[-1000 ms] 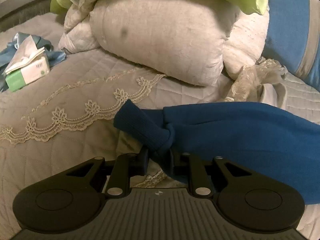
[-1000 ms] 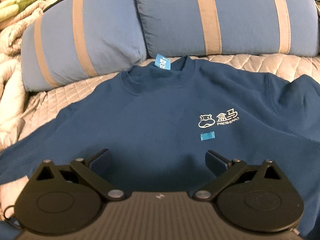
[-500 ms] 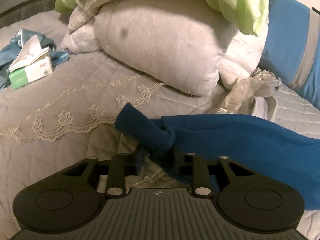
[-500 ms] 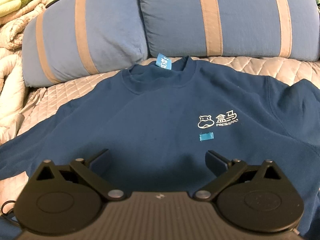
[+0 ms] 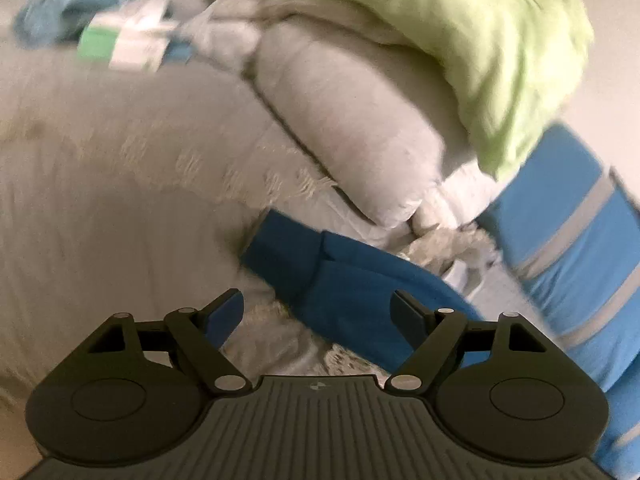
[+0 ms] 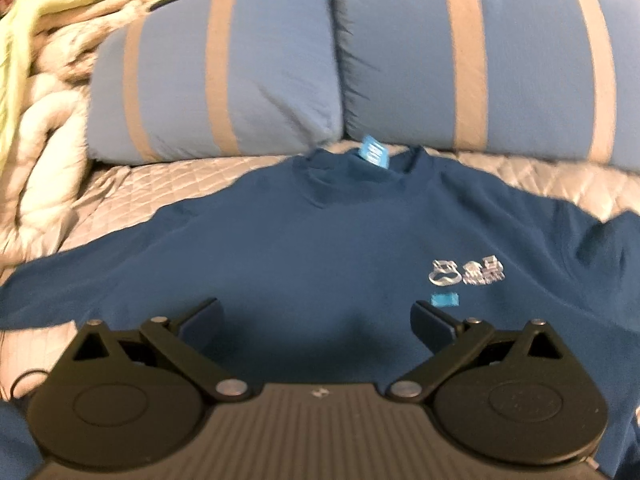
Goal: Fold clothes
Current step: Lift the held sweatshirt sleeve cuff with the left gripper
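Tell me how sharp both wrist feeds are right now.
Left wrist: heavy motion smear over the tissue box and green blanket, only the left gripper crisp. Right wrist: milder blur, the sweatshirt logo unreadable; both fisheye-bent.

A: sweatshirt [image 6: 320,248] is deep blue, white logo [image 6: 466,273] on the chest, light blue neck tag [image 6: 374,153].

B: pillows [image 6: 224,76] behind the sweatshirt are lighter blue with tan stripes, and left of them there's a lime green blanket [image 5: 460,36].
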Demonstrator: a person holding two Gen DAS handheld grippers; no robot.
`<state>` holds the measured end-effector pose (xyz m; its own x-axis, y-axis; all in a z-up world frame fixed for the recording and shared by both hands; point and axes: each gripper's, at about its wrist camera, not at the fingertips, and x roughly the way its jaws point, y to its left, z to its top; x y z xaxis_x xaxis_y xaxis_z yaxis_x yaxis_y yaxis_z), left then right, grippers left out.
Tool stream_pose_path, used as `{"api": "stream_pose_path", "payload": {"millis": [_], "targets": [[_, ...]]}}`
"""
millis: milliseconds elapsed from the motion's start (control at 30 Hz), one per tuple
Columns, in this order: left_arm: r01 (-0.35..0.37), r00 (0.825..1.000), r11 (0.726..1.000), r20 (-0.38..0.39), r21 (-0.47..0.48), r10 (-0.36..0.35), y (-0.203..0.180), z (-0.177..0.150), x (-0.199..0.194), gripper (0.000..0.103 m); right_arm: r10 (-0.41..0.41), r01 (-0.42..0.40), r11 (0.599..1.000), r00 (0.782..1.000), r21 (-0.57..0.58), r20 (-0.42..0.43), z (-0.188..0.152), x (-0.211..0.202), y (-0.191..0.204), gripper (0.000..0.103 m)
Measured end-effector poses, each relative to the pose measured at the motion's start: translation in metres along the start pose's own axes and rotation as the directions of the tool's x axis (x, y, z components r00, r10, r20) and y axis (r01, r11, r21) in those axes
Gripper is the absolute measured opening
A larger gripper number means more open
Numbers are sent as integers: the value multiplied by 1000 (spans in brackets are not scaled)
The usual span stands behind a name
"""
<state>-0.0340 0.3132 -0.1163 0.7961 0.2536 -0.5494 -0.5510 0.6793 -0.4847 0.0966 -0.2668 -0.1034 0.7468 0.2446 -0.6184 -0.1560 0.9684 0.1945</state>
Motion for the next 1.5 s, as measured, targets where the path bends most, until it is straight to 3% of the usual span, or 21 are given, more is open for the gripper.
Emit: {"api": "stream_pose_path", "payload": {"millis": [167, 267, 467, 600, 800, 1033, 1100, 1167, 1267, 1367, 1500], "targets": [[98, 995, 977, 6, -187, -99, 31, -5, -2, 80, 40, -37, 994, 999, -107, 25, -4, -5, 19, 103], [166, 986, 944, 37, -284, -162, 47, -10, -2, 80, 52, -47, 989, 998, -143, 29, -6, -7, 26, 103], [233, 971, 886, 53, -400, -232, 65, -17, 15, 76, 40, -38, 991, 999, -129, 11, -9, -5, 27, 103], [266, 959, 816, 55, -514, -278, 83, -23, 34, 63, 32, -31, 992, 999, -121, 7, -10, -4, 26, 103], [293, 951, 741, 105, -604, -291, 92, -26, 54, 59, 19, -20, 993, 1000, -119, -6, -12, 0, 27, 103], [259, 961, 702, 105, -664, -256, 94, -19, 77, 39, 4, -5, 993, 1000, -118, -9, -13, 2, 27, 103], [226, 968, 690, 79, -687, -238, 95, -18, 85, 18, 1, -2, 994, 1000, -110, -12, -13, 3, 26, 103], [203, 973, 683, 65, -702, -223, 94, -17, 89, 12, -3, 1, 995, 1000, -100, -15, -12, 4, 25, 103], [194, 976, 702, 60, -685, -212, 90, -14, 88, 12, -6, 4, 996, 1000, -87, -16, -12, 5, 23, 103], [160, 983, 748, 38, -645, -177, 84, -9, 84, 11, -9, 8, 997, 1000, -80, -11, -11, 4, 21, 103], [92, 996, 932, 35, -350, -85, 42, 9, 64, 11, -13, 12, 998, 1000, -66, -12, -10, 5, 20, 103]]}}
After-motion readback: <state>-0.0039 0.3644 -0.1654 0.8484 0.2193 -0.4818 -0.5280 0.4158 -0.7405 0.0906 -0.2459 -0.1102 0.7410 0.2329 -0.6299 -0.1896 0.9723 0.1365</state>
